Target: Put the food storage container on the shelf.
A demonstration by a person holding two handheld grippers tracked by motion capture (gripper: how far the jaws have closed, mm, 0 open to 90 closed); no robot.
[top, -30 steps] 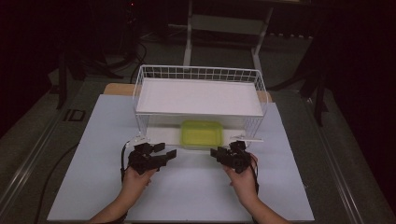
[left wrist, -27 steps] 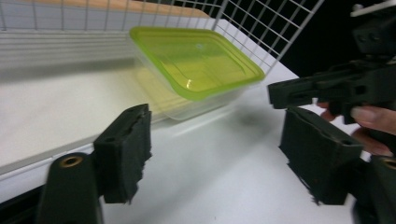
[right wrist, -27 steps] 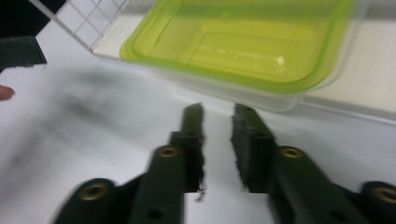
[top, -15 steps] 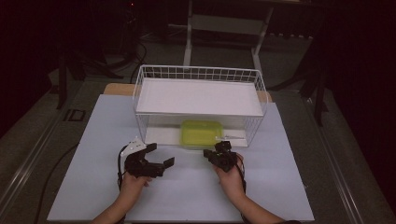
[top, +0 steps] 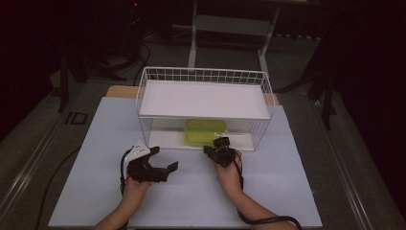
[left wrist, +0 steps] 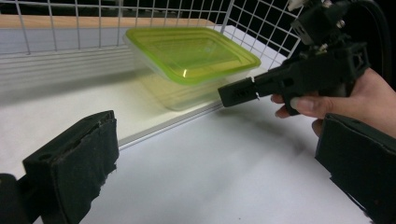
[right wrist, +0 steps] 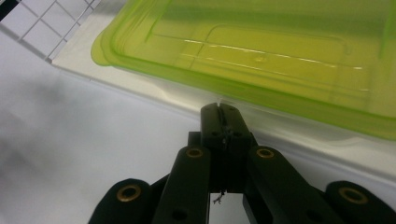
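Observation:
A clear food container with a lime green lid sits on the lower white board of a white wire rack. My right gripper is shut with nothing in it. Its tip rests just short of the container's front edge, above the board's lip. The left gripper view shows the right gripper in a hand, pointing at the container's side. My left gripper hovers over the table left of it. Its jaws have just opened wide, with nothing between the pads.
The rack carries a white upper shelf over the container, and wire walls at its sides and back. A white sheet covers the table in front. Dark floor and stands surround the table.
The right hand has moved left and forward, up to the container's front, and its jaws have shut. The left gripper's jaws have spread wide while that hand stayed in place.

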